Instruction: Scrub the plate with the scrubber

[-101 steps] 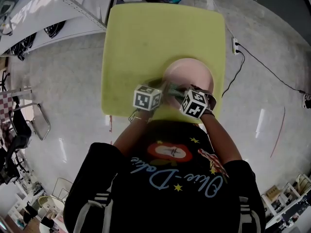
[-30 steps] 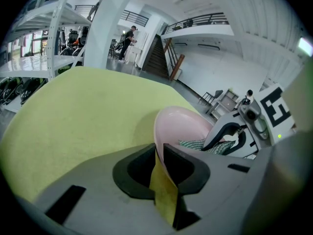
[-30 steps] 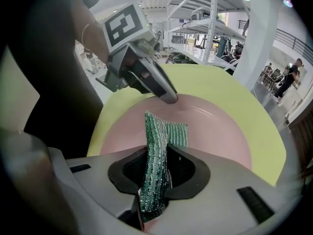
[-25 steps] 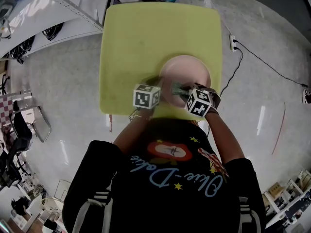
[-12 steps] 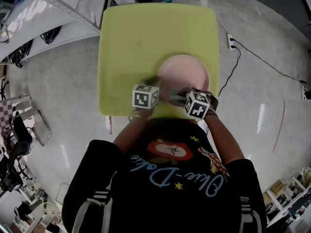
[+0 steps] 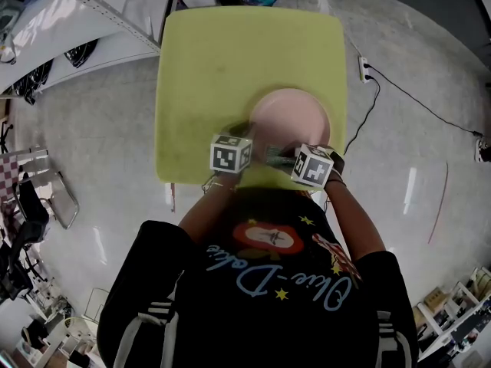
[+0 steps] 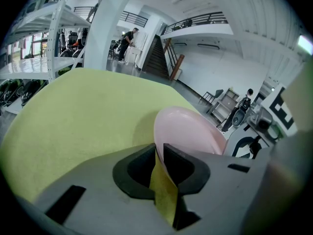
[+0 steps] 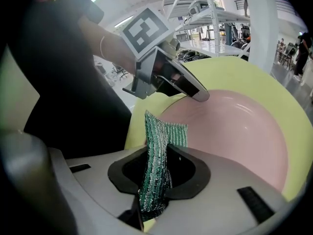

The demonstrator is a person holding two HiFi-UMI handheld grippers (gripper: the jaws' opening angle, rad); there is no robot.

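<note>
**Head view.** At the near edge of the yellow-green table, right of centre, sits the pink plate. Both grippers meet at its near rim. The left gripper comes in from the near left, the right gripper from the near right. The green scrubber shows between them, just at the near rim.

**Left gripper view.** Jaws are drawn in tight on the plate's rim, which runs straight between the pads. The pink bowl spreads out to the far right.

**Right gripper view.** Jaws are clamped on the scrubber. Its ribbed upper corner sticks out past them, over the plate's near-left rim. I cannot tell whether the cloth presses on the pink surface or stands just off it. The left gripper's tip bites the rim just beyond.

**Step in hand, as judged.** This is the scrubbing itself, with the plate pinned by the left and the scrubber at the rim.

**Next move calls for:**
- laying the free corner flat into the bowl;
- sweeping it far and right across the unscrubbed middle;
- a firm left hold so the plate does not skid.
</note>
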